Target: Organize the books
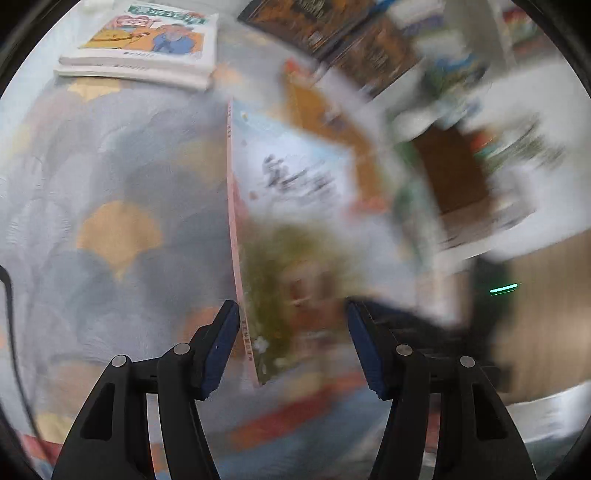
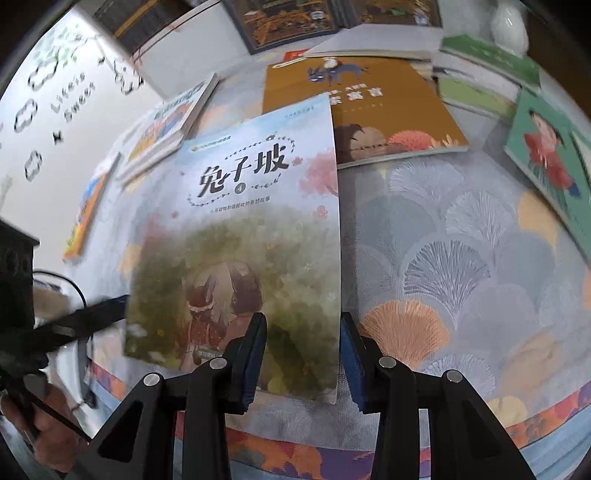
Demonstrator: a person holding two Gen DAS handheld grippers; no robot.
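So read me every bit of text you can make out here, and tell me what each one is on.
"兔子坡": title on the pale blue book.
"4": small circle under that title.
"Life is Sweet", roughly; the letters are smeared: white wall panel.
Brown book: title blurred, unreadable.
Cartoon-cover book: green banner too small to read.
Subtitle lines and every other cover: too blurred.

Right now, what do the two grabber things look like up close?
Both look alike. The left gripper and the right gripper each have two black plastic arms with cut-out holes, round silver pins at the joints, and dark blue ribbed pads on the fingers. A thin black cable runs along the left one's side.
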